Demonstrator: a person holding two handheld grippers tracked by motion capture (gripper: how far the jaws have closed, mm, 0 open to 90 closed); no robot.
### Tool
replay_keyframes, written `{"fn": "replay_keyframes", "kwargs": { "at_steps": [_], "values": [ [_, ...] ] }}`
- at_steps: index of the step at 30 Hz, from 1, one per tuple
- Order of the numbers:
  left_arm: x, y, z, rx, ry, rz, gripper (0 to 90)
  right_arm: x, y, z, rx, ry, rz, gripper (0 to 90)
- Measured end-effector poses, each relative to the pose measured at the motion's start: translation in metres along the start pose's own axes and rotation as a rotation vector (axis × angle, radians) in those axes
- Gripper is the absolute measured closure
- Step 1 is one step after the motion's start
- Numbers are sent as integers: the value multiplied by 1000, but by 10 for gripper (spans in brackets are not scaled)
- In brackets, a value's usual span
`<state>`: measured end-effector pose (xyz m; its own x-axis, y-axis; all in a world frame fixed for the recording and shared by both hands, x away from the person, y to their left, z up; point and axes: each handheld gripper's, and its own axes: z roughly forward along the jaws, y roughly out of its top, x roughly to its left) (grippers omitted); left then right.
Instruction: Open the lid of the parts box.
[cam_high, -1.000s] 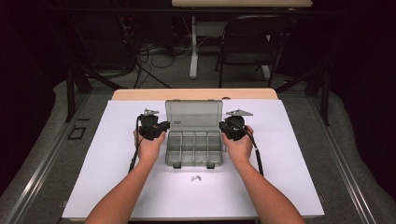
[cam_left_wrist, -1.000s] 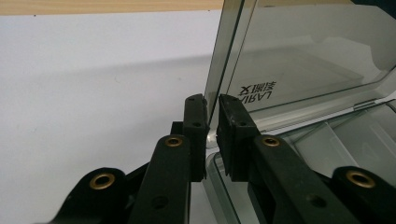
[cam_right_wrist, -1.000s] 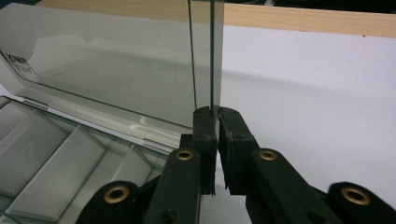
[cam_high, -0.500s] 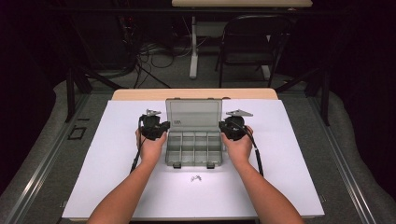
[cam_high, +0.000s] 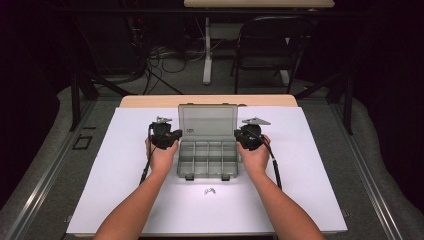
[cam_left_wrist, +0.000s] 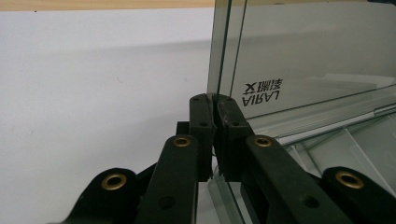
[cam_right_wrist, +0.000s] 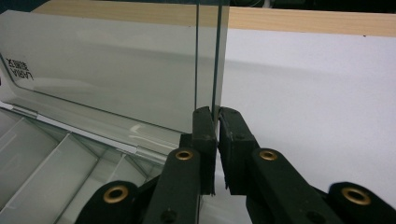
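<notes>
A smoky clear plastic organiser box (cam_high: 207, 160) lies open on the white table, its lid (cam_high: 207, 121) standing upright at the back. My left gripper (cam_high: 173, 136) is shut on the lid's left edge, and its jaws pinch that edge in the left gripper view (cam_left_wrist: 214, 100). My right gripper (cam_high: 241, 136) is shut on the lid's right edge, clamped the same way in the right gripper view (cam_right_wrist: 217, 112). The lid (cam_left_wrist: 308, 56) carries printed lettering, and its pane (cam_right_wrist: 116, 70) stands over the divided compartments (cam_right_wrist: 56, 172), which look empty.
A few small metal parts (cam_high: 210, 190) lie on the white sheet (cam_high: 310, 165) just in front of the box. A wooden table edge (cam_high: 150, 101) runs behind the sheet. A chair (cam_high: 265, 45) and cables stand on the floor beyond.
</notes>
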<state>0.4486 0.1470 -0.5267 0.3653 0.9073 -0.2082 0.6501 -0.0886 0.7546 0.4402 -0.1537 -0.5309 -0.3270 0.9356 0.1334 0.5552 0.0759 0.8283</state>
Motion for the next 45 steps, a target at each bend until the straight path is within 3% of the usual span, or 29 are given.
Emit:
{"fn": "replay_keyframes", "kwargs": {
  "at_steps": [25,36,45],
  "values": [
    [3,3,7,14,-1,-47,869,-2,0,9,1,-3,43,850],
    [5,5,10,25,-13,-71,868,-2,4,12,42,-11,28,842],
    [7,7,11,47,-16,-71,868,-4,7,14,69,5,52,842]
  ]
}}
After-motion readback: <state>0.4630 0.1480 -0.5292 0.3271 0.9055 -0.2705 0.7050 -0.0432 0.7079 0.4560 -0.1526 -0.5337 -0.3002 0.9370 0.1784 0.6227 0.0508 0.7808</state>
